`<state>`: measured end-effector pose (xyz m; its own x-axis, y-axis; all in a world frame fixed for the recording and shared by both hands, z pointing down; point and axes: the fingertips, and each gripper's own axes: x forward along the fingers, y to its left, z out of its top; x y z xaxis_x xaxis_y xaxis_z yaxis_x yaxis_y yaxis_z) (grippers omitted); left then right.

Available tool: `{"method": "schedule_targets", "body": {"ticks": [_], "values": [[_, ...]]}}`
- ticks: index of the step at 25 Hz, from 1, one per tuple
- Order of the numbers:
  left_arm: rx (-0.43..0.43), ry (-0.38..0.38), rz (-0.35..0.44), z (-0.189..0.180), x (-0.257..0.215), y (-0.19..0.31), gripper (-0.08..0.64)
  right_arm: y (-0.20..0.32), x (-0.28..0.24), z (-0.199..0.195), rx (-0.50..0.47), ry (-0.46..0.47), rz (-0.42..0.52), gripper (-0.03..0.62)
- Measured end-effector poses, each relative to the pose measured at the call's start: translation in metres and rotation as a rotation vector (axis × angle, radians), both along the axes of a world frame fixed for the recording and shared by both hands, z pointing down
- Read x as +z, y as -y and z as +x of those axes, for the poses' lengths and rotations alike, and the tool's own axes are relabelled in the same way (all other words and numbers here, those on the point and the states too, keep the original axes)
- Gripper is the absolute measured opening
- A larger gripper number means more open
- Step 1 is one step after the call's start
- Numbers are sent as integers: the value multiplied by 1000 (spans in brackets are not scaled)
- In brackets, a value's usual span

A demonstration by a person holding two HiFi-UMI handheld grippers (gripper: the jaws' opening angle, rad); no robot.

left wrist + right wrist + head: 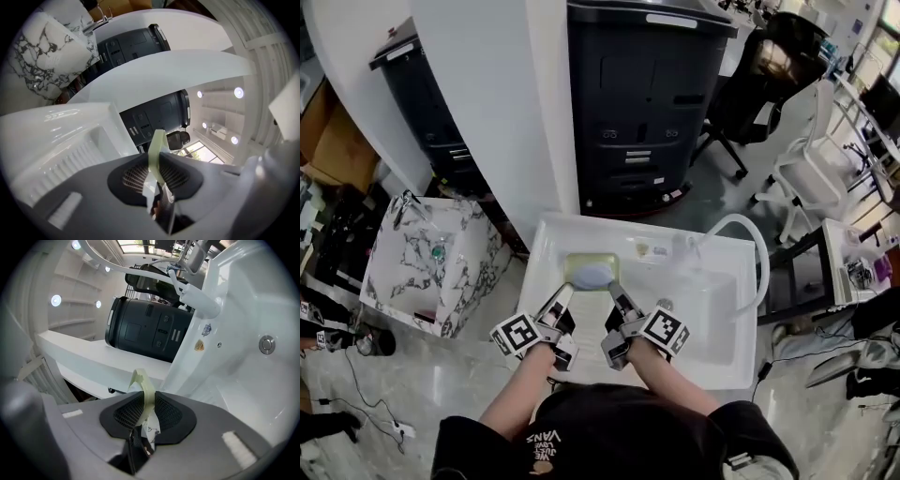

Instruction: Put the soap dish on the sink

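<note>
The soap dish (590,273) is pale green and carries a blue-grey bar of soap. It is over the back left part of the white sink (717,328), and I cannot tell whether it rests on the sink. My left gripper (569,293) is shut on its left rim and my right gripper (614,292) is shut on its right rim. The left gripper view shows the thin green rim (156,150) pinched between the dark pads (133,177). In the right gripper view the rim (144,391) likewise stands edge-on between the pads (171,416).
The sink stands on the floor against a white pillar (511,112). A dark cabinet (642,103) is behind it and a marble-patterned box (431,262) to its left. A white hose (752,246) arcs over the sink's right side. Office chairs (802,173) stand at right.
</note>
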<state>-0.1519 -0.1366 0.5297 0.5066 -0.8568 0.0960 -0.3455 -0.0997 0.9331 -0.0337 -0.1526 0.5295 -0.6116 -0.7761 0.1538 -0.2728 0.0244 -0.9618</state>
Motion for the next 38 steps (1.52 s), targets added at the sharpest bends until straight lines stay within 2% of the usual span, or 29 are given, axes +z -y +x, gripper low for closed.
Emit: {"method": "schedule_targets", "body": {"ticks": [4, 13, 19, 22, 27, 38], "values": [[15, -6, -38, -5, 8, 14, 123, 13, 6, -4, 30, -5, -7, 72], [59, -4, -65, -12, 36, 50, 123, 44, 33, -10, 79, -22, -37, 72], [69, -17, -118, -15, 65, 68, 123, 59, 60, -14, 103, -37, -79, 72], [85, -24, -116, -17, 77, 77, 123, 65, 73, -16, 116, -43, -101, 72], [83, -23, -156, -21, 99, 85, 123, 72, 94, -20, 127, -52, -134, 72], [86, -24, -184, -20, 122, 98, 121, 84, 120, -19, 159, -54, -175, 72]]}}
